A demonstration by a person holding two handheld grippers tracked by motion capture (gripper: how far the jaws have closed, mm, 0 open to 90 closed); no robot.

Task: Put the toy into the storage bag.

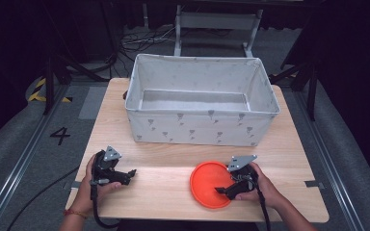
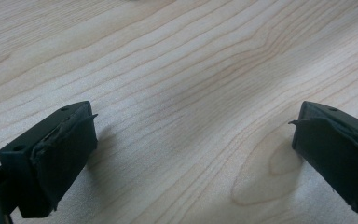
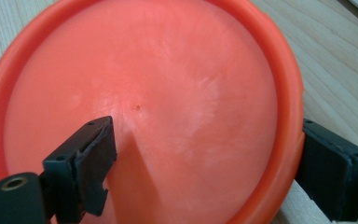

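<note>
An orange round plate (image 1: 206, 184) lies on the wooden table (image 1: 164, 166) at the front right. My right gripper (image 1: 224, 190) is open and straddles the plate's near right rim. In the right gripper view the plate (image 3: 168, 84) is close up, with one jaw over its inner face and the other outside the rim, and my right gripper (image 3: 205, 140) does not clamp it. My left gripper (image 1: 131, 173) rests low at the front left, apart from the plate. In the left gripper view my left gripper (image 2: 191, 126) is wide open with bare wood between its jaws.
A large white fabric bin (image 1: 200, 126) with a grey print stands across the back half of the table, open at the top. A strip of bare wood lies between the bin and the grippers. The table's front edge is just below the person's hands.
</note>
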